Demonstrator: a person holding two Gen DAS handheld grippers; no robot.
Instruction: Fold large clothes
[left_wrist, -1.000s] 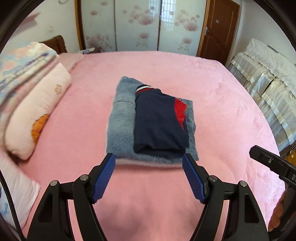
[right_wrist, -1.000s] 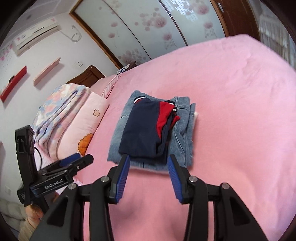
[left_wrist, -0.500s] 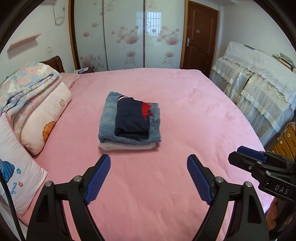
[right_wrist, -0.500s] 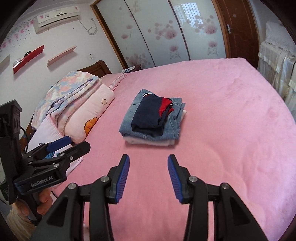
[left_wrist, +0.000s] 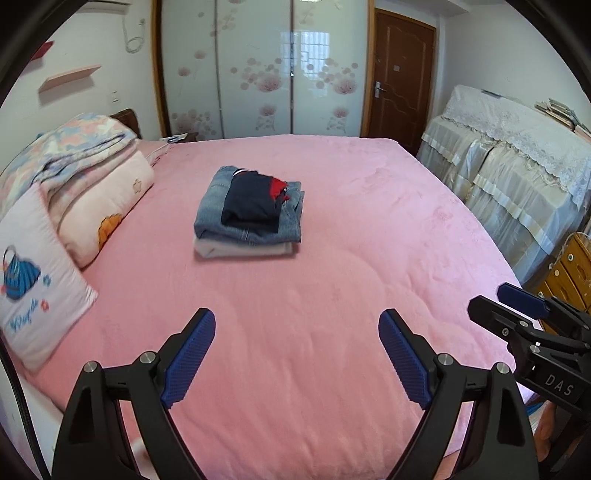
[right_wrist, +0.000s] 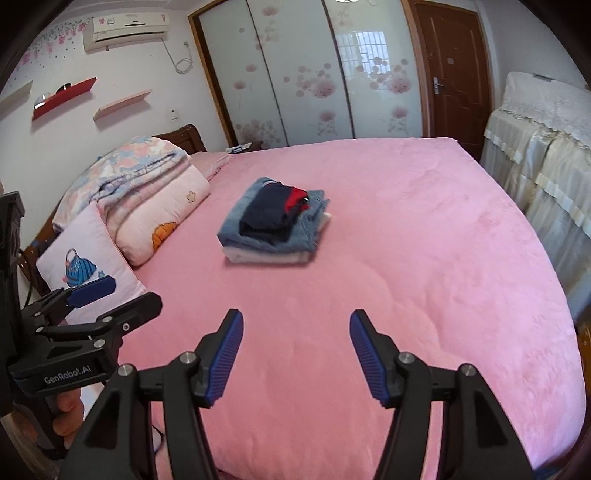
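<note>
A stack of folded clothes (left_wrist: 251, 214) (right_wrist: 275, 225) lies in the middle of the pink bed (left_wrist: 332, 295) (right_wrist: 424, 277): a white piece at the bottom, blue jeans on it, a navy and red garment on top. My left gripper (left_wrist: 297, 325) hovers over the bed's near part, well short of the stack, its jaws opening with nothing between them. My right gripper (right_wrist: 295, 325) hangs likewise near the front edge, jaws opening and empty. Each gripper shows at the side of the other's view.
Pillows (left_wrist: 33, 284) and a folded floral quilt (left_wrist: 74, 155) line the bed's left side. A lace-covered piece of furniture (left_wrist: 517, 177) stands along the right. Sliding wardrobe doors (left_wrist: 258, 70) and a brown door (left_wrist: 402, 70) are at the back. A wooden drawer unit (left_wrist: 565, 269) is at the right.
Both grippers have drawn back from the stack toward the bed's near edge and risen a little. Both pairs of jaws stand wider than before. The stack stays put.
</note>
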